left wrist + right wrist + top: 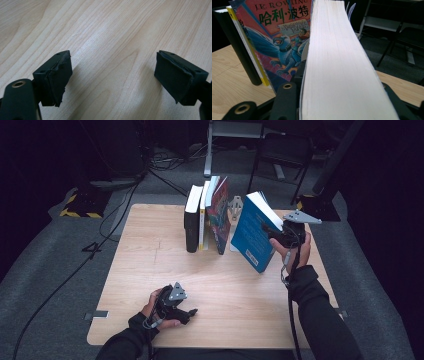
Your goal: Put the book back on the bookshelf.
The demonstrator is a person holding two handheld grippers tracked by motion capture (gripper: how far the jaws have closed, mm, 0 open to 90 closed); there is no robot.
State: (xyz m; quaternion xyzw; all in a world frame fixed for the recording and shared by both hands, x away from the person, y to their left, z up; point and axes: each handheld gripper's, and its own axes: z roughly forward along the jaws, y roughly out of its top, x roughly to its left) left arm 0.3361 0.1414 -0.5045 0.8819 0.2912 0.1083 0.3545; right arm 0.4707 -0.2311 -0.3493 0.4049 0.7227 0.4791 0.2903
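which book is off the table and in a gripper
The blue book, clamped page-edge first in the right gripper and tilted. The black book, yellow-spined book and Harry Potter book stand on the table.

A pale wooden worktop [150, 270] carries a row of standing books near its far edge: a black book [192, 220], a yellow-spined book [203, 217] against it, and an illustrated Harry Potter book [220, 215] leaning beside them. Behind them stands a small metal bookend [235, 206]. Cables [100, 230] trail over the grey floor [50, 270].
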